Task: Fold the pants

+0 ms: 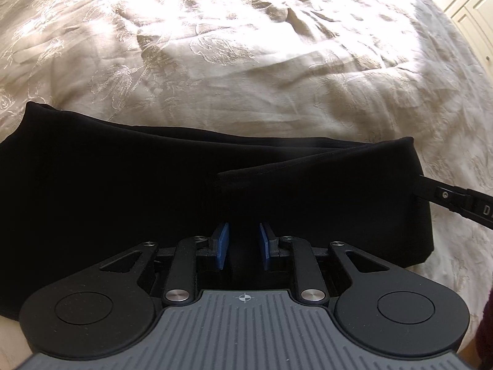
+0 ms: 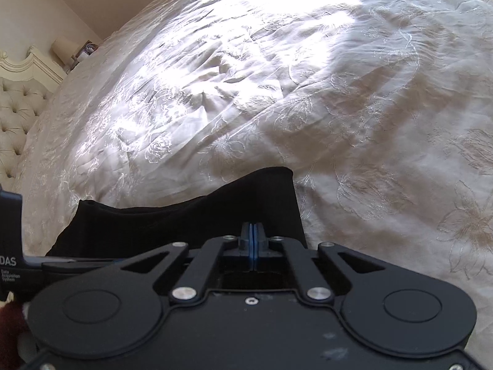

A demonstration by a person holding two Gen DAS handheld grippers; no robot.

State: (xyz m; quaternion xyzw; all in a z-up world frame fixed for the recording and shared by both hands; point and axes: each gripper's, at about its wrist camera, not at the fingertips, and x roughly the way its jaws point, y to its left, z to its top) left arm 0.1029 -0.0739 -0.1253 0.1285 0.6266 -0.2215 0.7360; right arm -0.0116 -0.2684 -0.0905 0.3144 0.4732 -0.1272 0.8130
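Left gripper [image 1: 244, 242]: blue pads [image 1: 222, 243] apart with a gap, over the near edge of the pants [image 1: 123, 185]; dark cloth lies between them, grip cannot be told. Right gripper [image 2: 252, 240]: pads [image 2: 250, 246] pressed together, over the pants' right end; whether cloth is pinched cannot be told. Pants: black, folded into a long band, flat on the bedspread [image 1: 246, 61]. Bedspread: cream, embroidered, wrinkled, beyond the pants. Headboard [image 2: 18, 108]: tufted, far left of the pants. Lamp [image 2: 66, 50]: beside the headboard.
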